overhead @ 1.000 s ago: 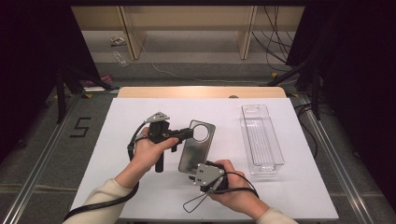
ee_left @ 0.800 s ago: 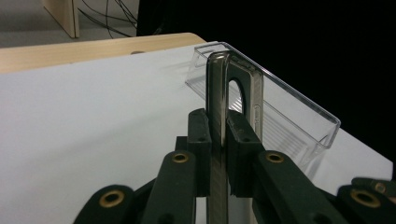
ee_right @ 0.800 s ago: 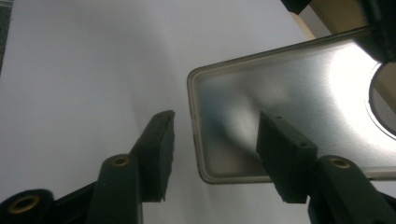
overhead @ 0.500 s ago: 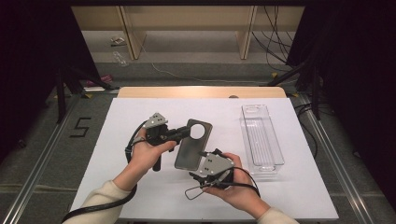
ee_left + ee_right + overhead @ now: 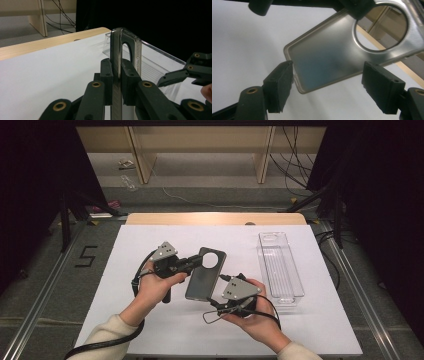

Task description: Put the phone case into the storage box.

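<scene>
The left gripper point(image 5: 192, 263) is clamping the top edge of a translucent grey phone case point(image 5: 205, 275), holding it lifted over the white table point(image 5: 150, 330) near the centre. In the left gripper view its two black pads point(image 5: 107, 75) are pressing on both faces of the case point(image 5: 120, 55), which is standing edge-on and upright between them, its round camera cut-out showing just above the pads. In the high view the case is stretching from the left gripper toward six o'clock, its lower end pointing at the right gripper point(image 5: 235, 307).

The right gripper point(image 5: 329, 85) is sitting at about five o'clock from the case, with its jaws having just been opening. In the right gripper view they are standing wide apart (one pad at the left, one at the right), with the case's lower corner point(image 5: 332, 62) hanging between and beyond them; the left pad point(image 5: 279, 85) is lying right at the case's edge, though I cannot tell whether it is touching, and the right pad is clear of it. So this gripper is releasing rather than gripping.

A clear plastic tray point(image 5: 280, 267) is lying at about three o'clock from the case, well apart from it, near the table's right side.
</scene>
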Tool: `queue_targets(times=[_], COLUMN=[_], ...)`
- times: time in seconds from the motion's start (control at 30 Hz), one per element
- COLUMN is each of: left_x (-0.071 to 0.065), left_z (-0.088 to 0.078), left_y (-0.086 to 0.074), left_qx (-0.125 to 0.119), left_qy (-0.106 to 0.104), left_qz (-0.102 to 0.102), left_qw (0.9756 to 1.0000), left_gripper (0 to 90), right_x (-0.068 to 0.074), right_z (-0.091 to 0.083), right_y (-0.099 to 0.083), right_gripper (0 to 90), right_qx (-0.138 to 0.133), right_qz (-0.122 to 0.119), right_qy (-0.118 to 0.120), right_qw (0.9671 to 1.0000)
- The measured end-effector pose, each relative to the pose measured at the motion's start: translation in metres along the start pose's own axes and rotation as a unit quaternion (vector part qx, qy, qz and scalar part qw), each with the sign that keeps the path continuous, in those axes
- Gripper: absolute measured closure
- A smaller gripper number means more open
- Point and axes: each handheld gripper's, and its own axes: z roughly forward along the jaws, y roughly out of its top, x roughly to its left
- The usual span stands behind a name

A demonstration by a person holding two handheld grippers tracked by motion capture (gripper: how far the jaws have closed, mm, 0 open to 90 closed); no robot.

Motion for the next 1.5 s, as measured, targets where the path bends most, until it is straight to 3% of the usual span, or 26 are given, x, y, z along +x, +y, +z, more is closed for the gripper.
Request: queue_targets(times=[0.67,1.5], left_x=[0.002,-0.003], left_z=[-0.005,-0.009], left_y=[-0.003,-0.009], left_qx=[-0.016,-0.027], left_qy=[0.009,0.007], left_qz=[0.017,0.021], left_qw=[0.9997,0.9994], left_gripper=[81.1,81.1], right_x=[-0.022,-0.039], right_z=[-0.009,-0.013], right_y=[-0.005,-0.007], right_gripper=[20.4,20.6], right_qx=[-0.027,-0.061], right_qz=[0.067,0.147], right_qy=[-0.054,-0.058], right_qw=[0.9959,0.9856])
